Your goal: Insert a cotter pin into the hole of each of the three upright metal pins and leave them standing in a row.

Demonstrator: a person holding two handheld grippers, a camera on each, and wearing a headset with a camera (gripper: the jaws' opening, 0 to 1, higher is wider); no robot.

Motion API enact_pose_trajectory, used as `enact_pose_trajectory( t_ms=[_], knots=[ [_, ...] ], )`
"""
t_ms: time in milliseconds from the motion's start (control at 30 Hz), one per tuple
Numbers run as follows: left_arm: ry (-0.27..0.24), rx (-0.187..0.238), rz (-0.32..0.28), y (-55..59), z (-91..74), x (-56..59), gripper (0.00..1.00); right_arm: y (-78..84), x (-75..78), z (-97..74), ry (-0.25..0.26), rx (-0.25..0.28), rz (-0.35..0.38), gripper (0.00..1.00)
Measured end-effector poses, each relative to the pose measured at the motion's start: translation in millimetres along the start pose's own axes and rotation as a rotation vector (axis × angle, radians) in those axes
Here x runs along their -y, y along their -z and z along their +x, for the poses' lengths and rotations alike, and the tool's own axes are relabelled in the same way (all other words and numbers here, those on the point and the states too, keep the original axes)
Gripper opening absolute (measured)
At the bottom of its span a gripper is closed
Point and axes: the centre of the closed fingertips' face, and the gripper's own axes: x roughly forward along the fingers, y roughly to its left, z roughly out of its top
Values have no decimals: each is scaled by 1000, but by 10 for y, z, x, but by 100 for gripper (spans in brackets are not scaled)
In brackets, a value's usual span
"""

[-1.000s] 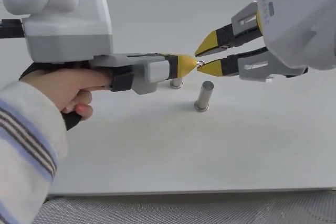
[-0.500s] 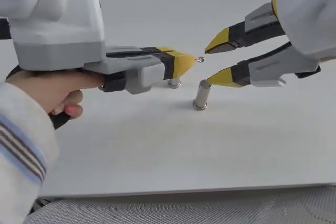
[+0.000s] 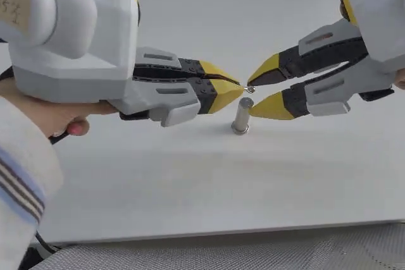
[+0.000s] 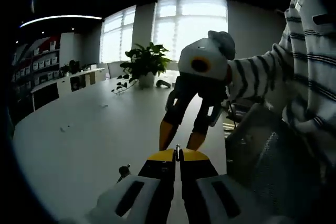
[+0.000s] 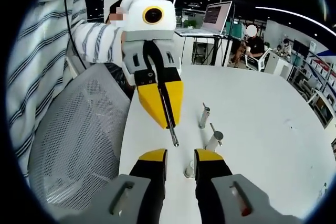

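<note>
Over the upright metal pin (image 3: pixel 241 118) on the white table (image 3: pixel 190 175), the left gripper (image 3: pixel 240 91) is closed tight on a cotter pin (image 3: pixel 249 88). The right gripper (image 3: pixel 252 97), jaws parted and empty, brackets its exposed end. Judged step: regrasp before insertion. The next move calls for a steady pinch.

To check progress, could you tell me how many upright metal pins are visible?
3 silver cylindrical metal pins, in the right gripper view: nearest pin between the jaws, middle pin beyond, farthest pin behind that.

Left claw (image 3: pixel 243 90) and right claw (image 3: pixel 251 98) have yellow tips, black shanks, grey housings; the sleeve (image 3: pixel 19 178) is striped.
</note>
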Motion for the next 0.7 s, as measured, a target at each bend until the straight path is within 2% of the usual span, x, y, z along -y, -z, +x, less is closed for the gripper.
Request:
enact_pose_trajectory(
  t_ms=[67,167,500,700],
  knots=[
    [17,-7,15,0,0,18,0,-16,-22,5,-5,9,5,12],
    [29,-43,33,55,5,25,0,1,-61,21,-19,14,6,6],
    [71,-67,56,120,38,65,0,7,-163,13,-41,28,29,2],
    [78,-77,66,144,68,70,0,38,-214,-15,-54,25,39,0]
  ],
)
